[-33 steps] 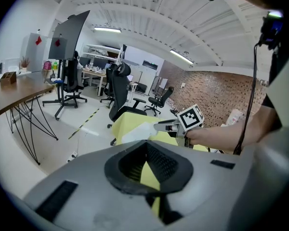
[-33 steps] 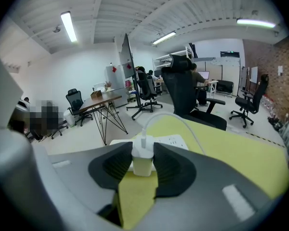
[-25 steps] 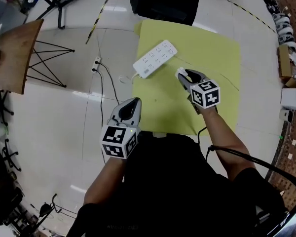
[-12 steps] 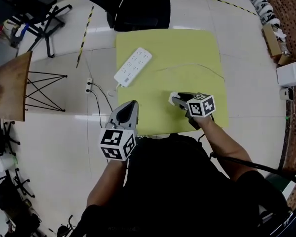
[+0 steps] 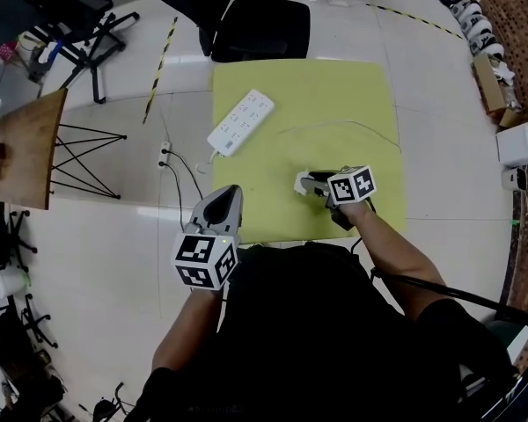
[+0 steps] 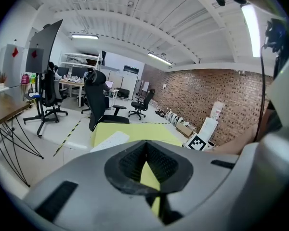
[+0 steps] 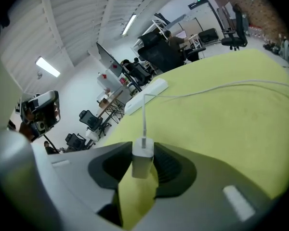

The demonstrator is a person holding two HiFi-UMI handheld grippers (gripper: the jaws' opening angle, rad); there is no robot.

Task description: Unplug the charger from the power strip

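The white charger (image 5: 300, 183) is clamped between the jaws of my right gripper (image 5: 304, 184), low over the front of the yellow mat (image 5: 334, 86). Its thin white cable (image 5: 352, 124) arcs back across the mat. In the right gripper view the charger (image 7: 142, 161) stands upright between the pads, with the cable (image 7: 144, 114) running away from it. The white power strip (image 5: 240, 123) lies apart at the mat's left, no plug in it. My left gripper (image 5: 231, 193) is shut and empty by the mat's front left corner.
A black office chair (image 5: 260, 25) stands behind the mat. The strip's cord runs to a floor outlet (image 5: 165, 152) with black cables. A wooden table (image 5: 26, 148) on wire legs is at the left, and white boxes (image 5: 521, 143) are at the right.
My right gripper has carried the charger away from the power strip, toward the mat's front edge, and rolled. The left gripper has shifted only a little.
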